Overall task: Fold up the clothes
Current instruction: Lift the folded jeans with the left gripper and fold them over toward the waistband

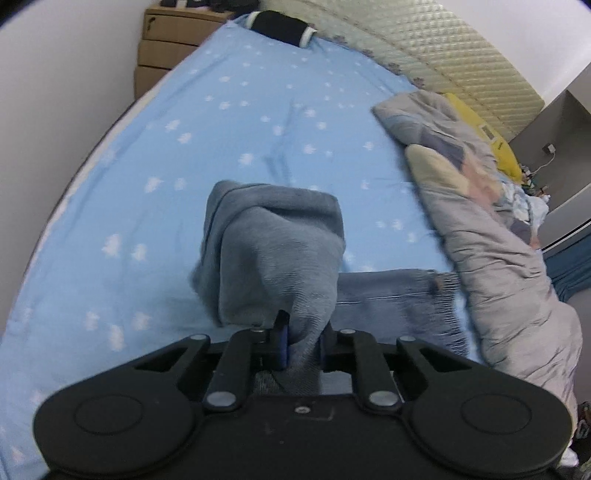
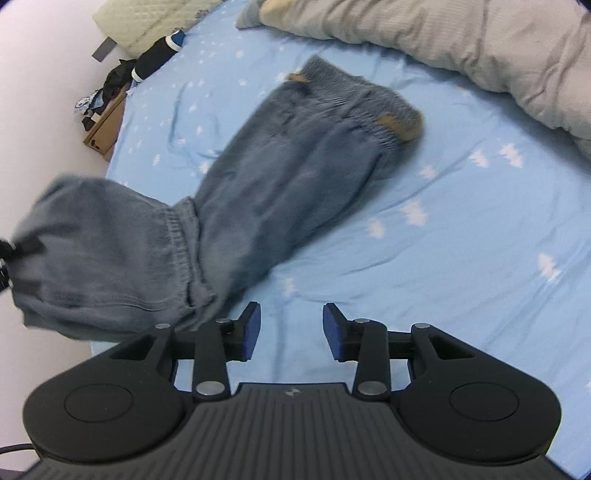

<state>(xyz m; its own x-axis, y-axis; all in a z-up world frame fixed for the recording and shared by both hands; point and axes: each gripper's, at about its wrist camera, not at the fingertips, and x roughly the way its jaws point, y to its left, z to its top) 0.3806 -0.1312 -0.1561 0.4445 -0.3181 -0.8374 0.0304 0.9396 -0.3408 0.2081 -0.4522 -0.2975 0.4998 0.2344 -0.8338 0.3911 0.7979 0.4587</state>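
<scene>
On the bed [image 2: 424, 236], in the middle of the right-wrist frame, lies one pair of blue pants [image 2: 295, 155]. The waist end with the stretchy band sits toward the upper right of that frame, flat on the sheet. The leg end is lifted up at the left edge.

The left tool [image 1: 301, 341] is clamped tight on that leg end, and the cloth bunches up right in front of its camera. The right tool [image 2: 291, 328] is let go, with its two blue pads apart and nothing between them. It hangs over bare sheet at the bottom of its frame, just beside the pants.

It looks like the leg end is being carried over toward the waist to make a fold. To do it well, the left tool should hold tight, lift the cloth high enough not to drag, and lay the cuffs even with the waist band. The right tool could press the middle of the pants down so they do not slide. Both edges should line up before letting go. The pictures are blurry, so I cannot tell how neat the fold is.

Counting: one pair of pants, two tools, one gray blanket [image 2: 461, 40] at the top right, one dark roll [image 1: 282, 27] at the top of the left-wrist frame, and one yellow thing [image 1: 487, 136] beside the blanket.
</scene>
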